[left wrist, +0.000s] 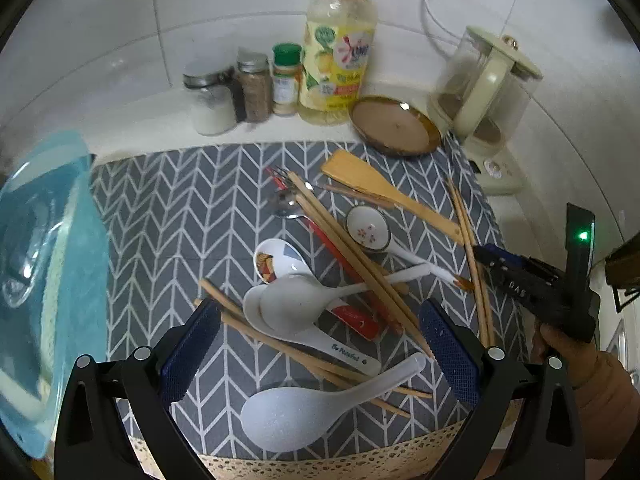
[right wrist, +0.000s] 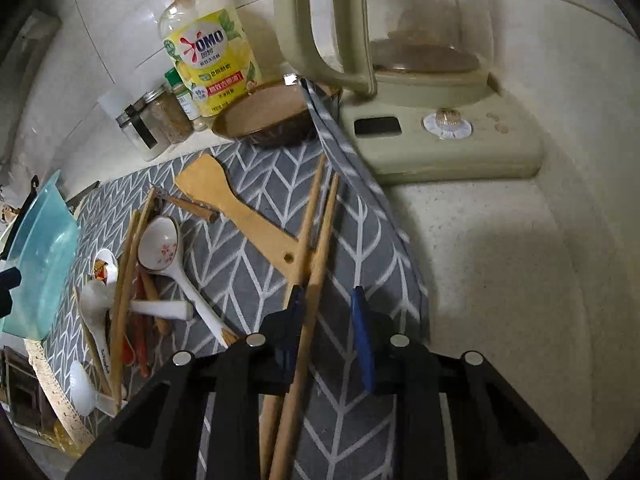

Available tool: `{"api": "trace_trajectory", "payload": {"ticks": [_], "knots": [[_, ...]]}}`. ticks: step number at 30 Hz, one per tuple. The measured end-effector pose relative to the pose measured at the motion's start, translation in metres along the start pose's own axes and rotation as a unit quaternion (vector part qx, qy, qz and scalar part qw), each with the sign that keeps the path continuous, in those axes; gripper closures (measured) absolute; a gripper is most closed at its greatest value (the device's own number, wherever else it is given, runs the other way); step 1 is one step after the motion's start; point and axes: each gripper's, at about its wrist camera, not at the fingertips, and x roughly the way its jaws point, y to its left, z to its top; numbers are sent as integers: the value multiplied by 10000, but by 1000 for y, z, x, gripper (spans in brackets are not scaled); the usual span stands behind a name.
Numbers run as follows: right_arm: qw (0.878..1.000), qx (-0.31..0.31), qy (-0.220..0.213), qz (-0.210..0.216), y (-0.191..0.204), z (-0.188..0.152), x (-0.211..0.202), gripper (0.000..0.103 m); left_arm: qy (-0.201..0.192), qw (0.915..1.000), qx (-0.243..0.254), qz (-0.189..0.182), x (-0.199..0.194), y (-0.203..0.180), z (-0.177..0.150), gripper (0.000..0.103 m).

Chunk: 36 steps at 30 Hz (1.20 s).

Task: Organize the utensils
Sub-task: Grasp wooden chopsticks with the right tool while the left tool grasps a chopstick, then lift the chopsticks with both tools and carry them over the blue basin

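Behind the grey chevron mat (left wrist: 168,200) on your counter (right wrist: 500,260) you have three spice jars (left wrist: 252,88), a yellow detergent bottle (left wrist: 336,60), a brown dish (left wrist: 394,126) and a glass kettle (left wrist: 484,84).

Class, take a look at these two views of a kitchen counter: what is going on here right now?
A person is sorting a jumble of utensils on a grey patterned mat. The right tool has a pair of wooden chopsticks between its fingers, beside the wooden spatula; whether it grips them yet is unclear. The left tool hangs open over the pile of white spoons and more chopsticks, holding nothing.
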Motion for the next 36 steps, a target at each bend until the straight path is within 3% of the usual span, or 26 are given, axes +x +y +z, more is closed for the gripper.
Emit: {"api": "trace_trajectory", "payload": {"ticks": [3,5,7,9,12,14,15,17,21,25,26,29,33,35,36], "knots": [[9995,-212,-29,-221,10,-5,-2,80,41,9999,-21,-130,6,2,6,4],[9978,-425,-123,-491,15,-6,0,92,37,9997,-121,-228,12,3,13,5],[9963,-520,-250,-644,18,-8,0,95,46,9995,-140,-297,19,2,20,5],[9977,-290,-284,-548,12,-8,-2,95,28,9997,-88,-220,26,0,27,5],[9987,297,-407,-64,-4,-10,-14,95,-34,9999,-100,-91,35,-1,35,5],[9985,227,-496,-23,-4,-10,-20,95,257,9990,-313,-198,49,-2,40,7],[9982,264,-538,5,-4,-10,-22,95,412,9978,-430,-278,56,-1,41,11],[9976,371,-573,65,-4,-11,-24,95,736,9935,-701,-511,77,1,42,35],[9974,343,-625,118,-2,-15,-28,95,884,9888,-1081,-521,99,7,39,41],[9971,403,-631,142,-4,-19,-29,95,978,9845,-1237,-774,114,9,36,64],[9971,409,-624,140,-5,-20,-30,95,1000,9826,-1296,-882,116,9,35,77],[9971,410,-627,114,-5,-20,-30,95,1099,9816,-1238,-953,118,5,33,92],[9970,429,-644,98,-5,-20,-32,95,1106,9817,-1182,-1004,106,3,34,87],[9970,424,-635,120,-4,-20,-31,95,985,9852,-1078,-903,99,3,36,63],[9971,415,-625,119,-2,-20,-30,95,939,9859,-1068,-881,97,4,36,63]]}}
